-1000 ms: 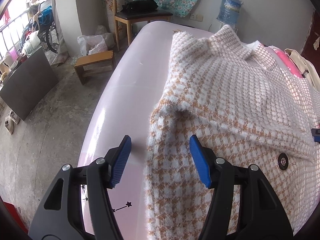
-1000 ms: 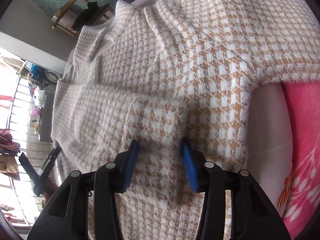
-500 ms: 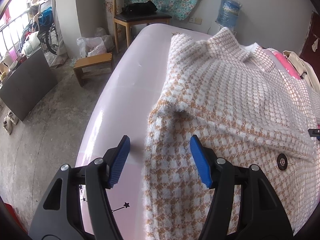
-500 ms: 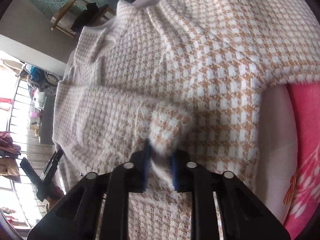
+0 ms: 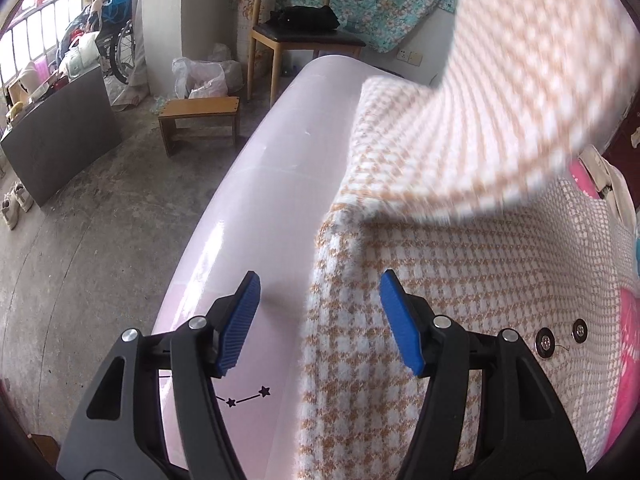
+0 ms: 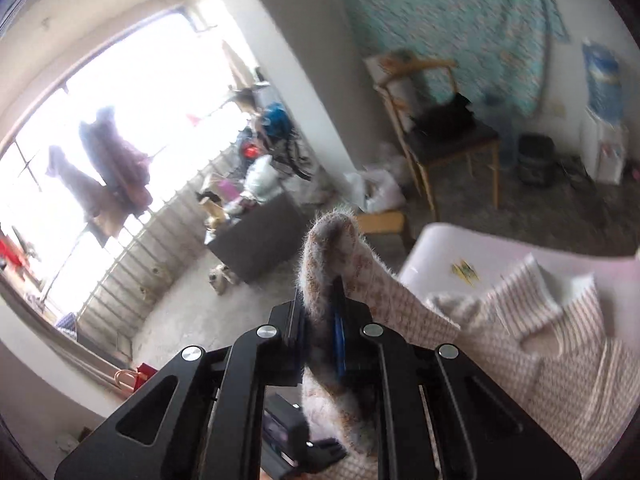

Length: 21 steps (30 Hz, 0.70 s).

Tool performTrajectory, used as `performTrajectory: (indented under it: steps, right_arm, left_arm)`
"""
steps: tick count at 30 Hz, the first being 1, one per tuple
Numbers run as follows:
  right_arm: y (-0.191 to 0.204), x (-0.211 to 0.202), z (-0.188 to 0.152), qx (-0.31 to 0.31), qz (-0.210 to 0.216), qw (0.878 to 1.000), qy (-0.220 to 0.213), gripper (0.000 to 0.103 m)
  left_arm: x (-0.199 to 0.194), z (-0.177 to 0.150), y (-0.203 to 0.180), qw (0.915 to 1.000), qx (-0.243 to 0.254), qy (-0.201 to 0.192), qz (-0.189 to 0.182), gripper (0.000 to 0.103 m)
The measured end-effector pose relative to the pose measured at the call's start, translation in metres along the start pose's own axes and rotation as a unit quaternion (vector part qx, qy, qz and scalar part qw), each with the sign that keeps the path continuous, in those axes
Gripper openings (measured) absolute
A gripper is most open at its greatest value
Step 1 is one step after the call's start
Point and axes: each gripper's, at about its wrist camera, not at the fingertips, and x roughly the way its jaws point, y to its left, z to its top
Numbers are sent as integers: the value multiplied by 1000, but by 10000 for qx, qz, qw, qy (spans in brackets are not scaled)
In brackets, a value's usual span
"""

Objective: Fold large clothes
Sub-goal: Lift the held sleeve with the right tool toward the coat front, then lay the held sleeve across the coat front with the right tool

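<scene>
A fuzzy tan-and-white check sweater (image 5: 460, 280) lies on the pink table (image 5: 248, 200), with two dark buttons (image 5: 546, 344) near its right side. My left gripper (image 5: 320, 322) is open low over the sweater's left edge, and its blue pads (image 5: 400, 326) touch no cloth. My right gripper (image 6: 320, 320) is shut on a pinched fold of the sweater (image 6: 332, 252) and holds it high above the table. The lifted cloth (image 5: 520, 80) sweeps blurred across the upper right of the left wrist view. The rest hangs down to the table (image 6: 436, 256).
Off the table's left side stand a wooden chair (image 5: 296, 36) with a black bag, a low wooden stool (image 5: 200, 114), a plastic bag (image 5: 200, 76) and a dark board (image 5: 56, 136). Pink cloth (image 5: 628, 360) lies at the table's right. Clothes hang by the window (image 6: 112, 160).
My right gripper shut on a fold of the sweater and swung up and over with it, so the cloth now hangs in the air. The left gripper stayed open in place.
</scene>
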Motion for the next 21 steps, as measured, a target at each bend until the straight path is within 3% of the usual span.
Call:
performTrajectory:
  steps: [3, 7, 11, 13, 16, 21]
  right_arm:
    - [-17, -13, 0, -15, -194, 9997, -149, 11]
    - [-127, -20, -51, 794, -1066, 9908, 267, 11]
    - [-248, -20, -138, 1887, -1815, 9586, 1116, 11]
    - [-284, -25, -173, 2290, -2012, 9430, 1336, 11]
    - [-310, -35, -199, 2629, -2025, 9327, 1415, 11]
    - [-315, -40, -203, 2463, -2105, 9355, 1407, 11]
  left_arm:
    - [2, 3, -2, 10000, 12, -16, 71, 59]
    - [10, 6, -4, 9998, 40, 66, 196, 59]
    - [13, 5, -8, 9993, 203, 79, 310, 59]
    - [12, 5, -9, 9991, 260, 88, 333, 59]
    - [13, 7, -9, 9988, 313, 129, 347, 59]
    - [12, 10, -6, 9988, 281, 183, 365, 54]
